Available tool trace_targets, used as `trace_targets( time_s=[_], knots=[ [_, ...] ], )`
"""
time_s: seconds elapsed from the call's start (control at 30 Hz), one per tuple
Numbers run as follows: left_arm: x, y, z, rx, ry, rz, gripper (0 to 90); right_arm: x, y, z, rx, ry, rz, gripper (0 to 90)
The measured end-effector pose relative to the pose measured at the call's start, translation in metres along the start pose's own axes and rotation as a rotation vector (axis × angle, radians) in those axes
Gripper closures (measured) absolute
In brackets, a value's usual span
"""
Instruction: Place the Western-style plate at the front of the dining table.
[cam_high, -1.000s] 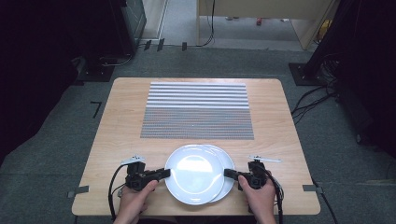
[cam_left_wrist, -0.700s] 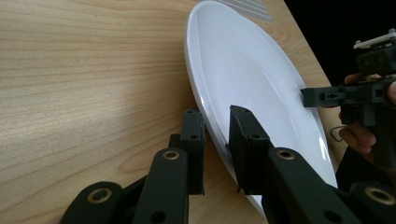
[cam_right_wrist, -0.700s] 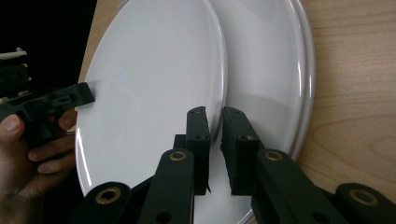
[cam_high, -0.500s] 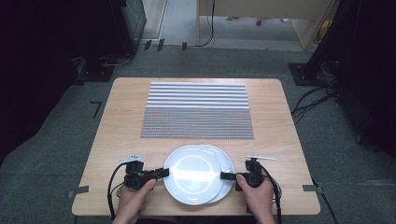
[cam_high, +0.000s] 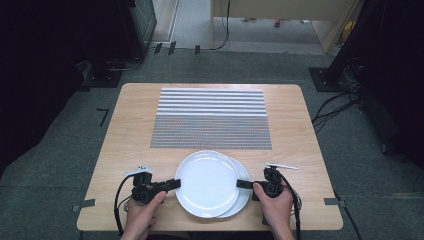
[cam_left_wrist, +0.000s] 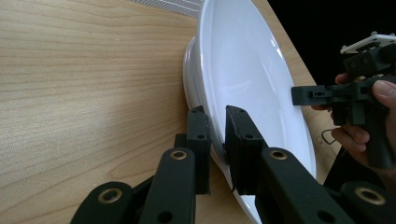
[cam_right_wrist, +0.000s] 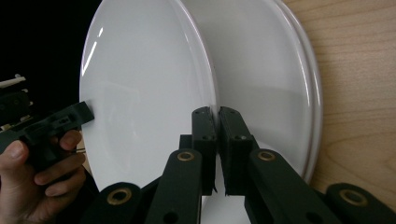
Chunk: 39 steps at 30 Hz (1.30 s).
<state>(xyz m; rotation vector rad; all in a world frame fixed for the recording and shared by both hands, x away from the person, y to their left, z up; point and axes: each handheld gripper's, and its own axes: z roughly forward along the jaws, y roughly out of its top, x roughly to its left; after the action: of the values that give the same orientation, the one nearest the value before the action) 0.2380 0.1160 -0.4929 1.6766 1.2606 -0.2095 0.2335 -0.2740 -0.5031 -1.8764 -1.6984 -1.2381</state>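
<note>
Two white plates lie stacked near the table's front edge. The top plate (cam_high: 207, 183) (cam_left_wrist: 252, 70) (cam_right_wrist: 144, 93) sits shifted left over the lower plate (cam_high: 243, 196) (cam_left_wrist: 189, 70) (cam_right_wrist: 275, 84). My left gripper (cam_high: 172, 184) (cam_left_wrist: 217, 140) is shut on the top plate's left rim. My right gripper (cam_high: 242, 184) (cam_right_wrist: 217, 126) is shut on its right rim. Both pairs of jaws have just been closing, with that rim between them. Each gripper view also shows the other hand and its gripper across the plate.
A grey and white striped placemat (cam_high: 211, 119) covers the far middle of the wooden table (cam_high: 125, 145). Bare wood lies left and right of the plates. Dark equipment and cables (cam_high: 340, 100) stand on the floor around the table.
Both hands and the plates stand almost where they were. The right gripper has edged slightly in towards the plate.
</note>
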Motion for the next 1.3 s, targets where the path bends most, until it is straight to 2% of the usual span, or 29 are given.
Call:
trace_targets(
  time_s=[0.1, 0.37, 0.53, 0.67, 0.9, 0.97, 1.3],
  knots=[
    [0.0, 0.001, 0.0, -0.002, -0.006, -0.008, 81.9, 0.0, 0.002, -0.002, 0.0, 0.015, 0.002, 87.0],
    [0.001, 0.008, 0.001, -0.005, -0.021, -0.025, 83.2, 0.009, 0.011, -0.005, -0.003, -0.028, -0.042, 86.8],
    [-0.001, 0.018, -0.002, -0.013, -0.028, -0.018, 83.3, 0.013, 0.022, -0.005, 0.029, -0.024, -0.022, 86.7],
    [0.0, 0.024, -0.002, -0.023, -0.046, -0.034, 83.3, 0.023, 0.034, -0.008, 0.05, -0.046, -0.038, 86.7],
    [0.001, 0.034, -0.002, -0.036, -0.065, -0.042, 83.3, 0.037, 0.05, -0.013, 0.046, -0.077, -0.081, 86.6],
    [0.0, 0.041, -0.002, -0.046, -0.07, -0.042, 83.4, 0.043, 0.058, -0.015, 0.037, -0.08, -0.103, 86.6],
    [-0.001, 0.071, 0.004, -0.076, -0.078, -0.049, 84.0, 0.059, 0.087, -0.021, -0.002, -0.103, -0.152, 86.5]
  ],
)
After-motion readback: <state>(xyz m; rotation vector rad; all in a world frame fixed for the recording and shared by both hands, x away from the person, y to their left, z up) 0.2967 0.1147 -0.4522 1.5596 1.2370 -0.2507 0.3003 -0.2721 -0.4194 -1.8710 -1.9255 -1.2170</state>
